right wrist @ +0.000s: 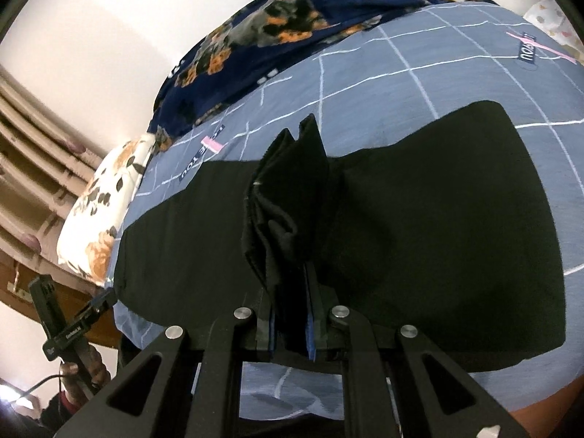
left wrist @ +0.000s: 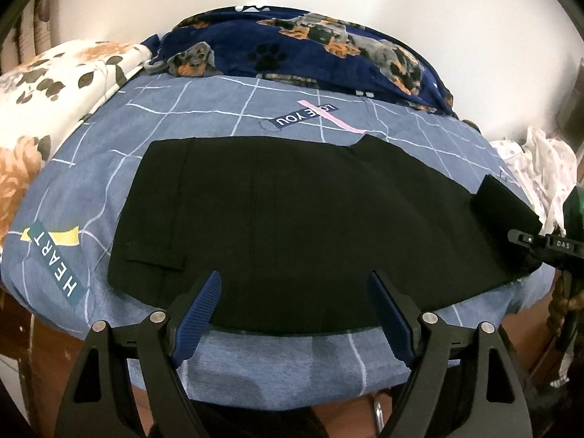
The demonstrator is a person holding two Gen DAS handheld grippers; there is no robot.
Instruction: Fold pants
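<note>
- A blue-grey bedsheet (left wrist: 204,168) with a white grid and printed words is covering the bed and filling most of both views.
- Black pants (left wrist: 299,219) are lying flat across the middle of the sheet; in the left wrist view they are stretching from about 9 o'clock to 3 o'clock, with the near edge lying just past the left fingertips.
- A navy blanket (left wrist: 321,54) printed with dogs and paw marks is bunching up at 12 o'clock, beyond the pants and apart from them.
- A white pillow (left wrist: 54,84) with brown flowers is sitting at 10 o'clock, off the end of the pants.
- The left gripper (left wrist: 294,299) is hovering at 6 o'clock with its blue-padded fingers spread wide, holding nothing; whether the tips are touching the cloth is not clear.
- The right gripper (right wrist: 290,325) is pinching a bunched end of the pants, its fingers pressed together on the cloth, which is standing up in folds toward 12 o'clock in its own view.
- In the left wrist view that raised end is showing at 3 o'clock, lifted off the rest of the pants.
</note>
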